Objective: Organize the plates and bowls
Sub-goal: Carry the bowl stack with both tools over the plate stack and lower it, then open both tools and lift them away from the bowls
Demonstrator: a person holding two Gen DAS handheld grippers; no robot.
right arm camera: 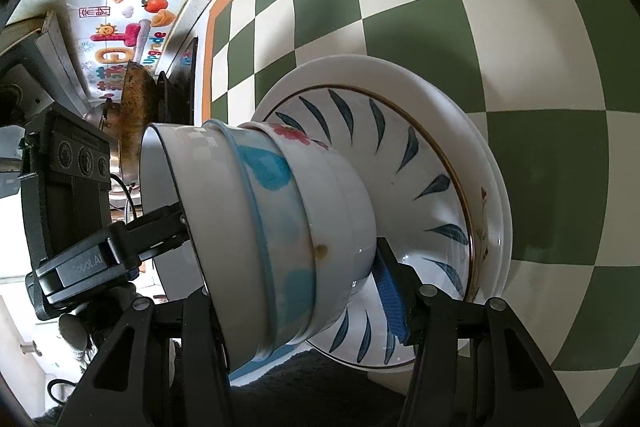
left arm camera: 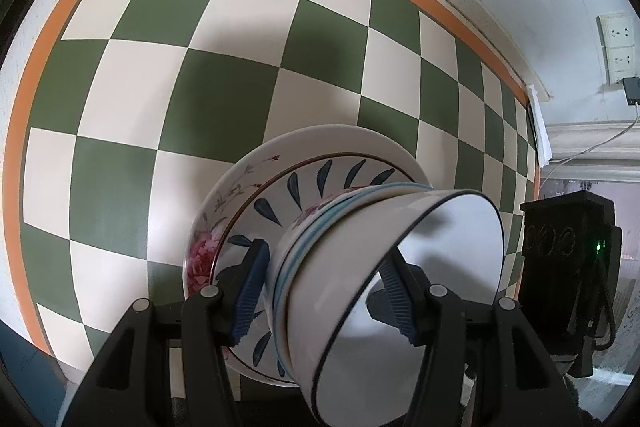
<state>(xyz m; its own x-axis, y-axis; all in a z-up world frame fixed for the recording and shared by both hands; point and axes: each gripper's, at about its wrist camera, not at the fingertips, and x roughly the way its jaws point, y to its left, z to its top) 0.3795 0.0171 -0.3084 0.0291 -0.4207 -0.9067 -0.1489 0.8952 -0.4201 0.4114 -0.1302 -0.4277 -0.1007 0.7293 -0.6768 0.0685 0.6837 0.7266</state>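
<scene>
Bowls (left arm camera: 360, 267) nested upright on plates (right arm camera: 440, 155), both grippers (left arm camera: 324, 291) (right arm camera: 296, 291) pinching the stack's sides.

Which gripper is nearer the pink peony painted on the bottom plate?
Left. One finger of the left gripper sits right beside the pink peony; the right gripper is at the far side of the bowl stack, across from it.
</scene>
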